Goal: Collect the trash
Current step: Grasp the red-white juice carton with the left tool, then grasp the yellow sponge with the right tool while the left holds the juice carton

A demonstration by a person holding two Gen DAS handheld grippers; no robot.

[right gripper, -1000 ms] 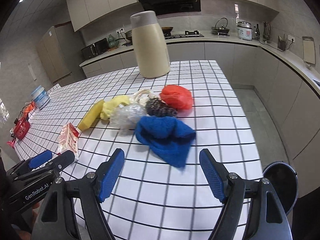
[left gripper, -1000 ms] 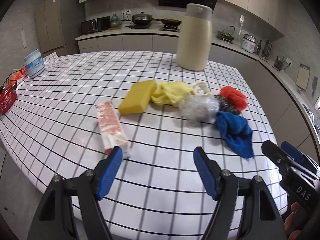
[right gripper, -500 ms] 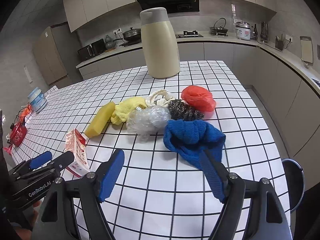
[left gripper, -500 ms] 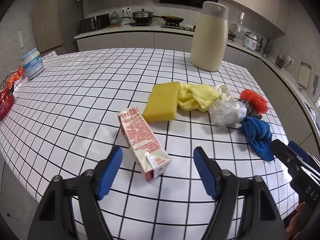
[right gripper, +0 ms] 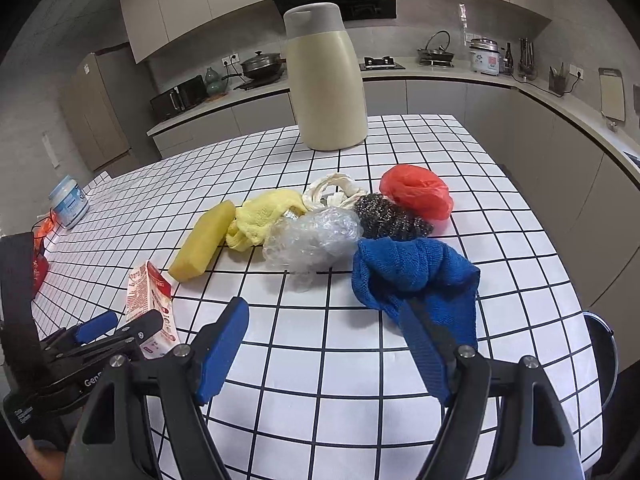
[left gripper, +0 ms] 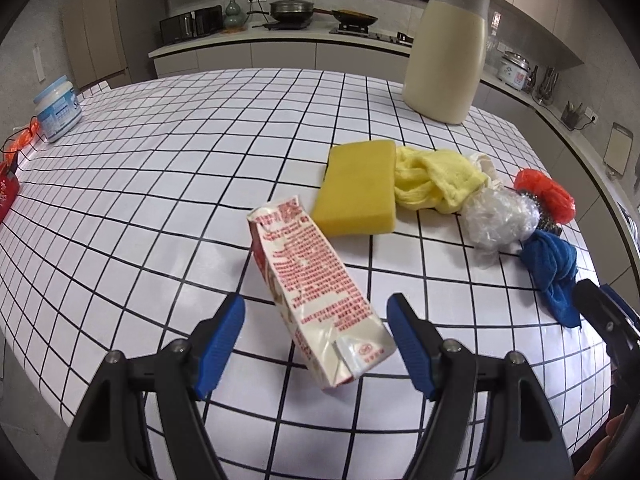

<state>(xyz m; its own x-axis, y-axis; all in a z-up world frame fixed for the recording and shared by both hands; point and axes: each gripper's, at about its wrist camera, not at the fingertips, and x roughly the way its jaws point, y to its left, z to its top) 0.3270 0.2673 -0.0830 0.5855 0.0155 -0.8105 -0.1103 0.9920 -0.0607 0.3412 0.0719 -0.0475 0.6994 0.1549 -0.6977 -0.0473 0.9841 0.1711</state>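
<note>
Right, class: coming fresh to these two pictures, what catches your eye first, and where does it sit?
First, the crumpled red-and-white carton lying between the open left tongs on the checked tablecloth. Next, the row behind it: yellow sponge, yellow cloth, clear plastic wad, steel scourer, red bag and blue cloth, nearest the right tongs.

A row of clutter, from yellow sponge (left gripper: 357, 188) to blue cloth (right gripper: 416, 276), blocked the table's (left gripper: 160, 168) right side. A tall jug (left gripper: 446, 46) stood behind. The left half lay open.
</note>
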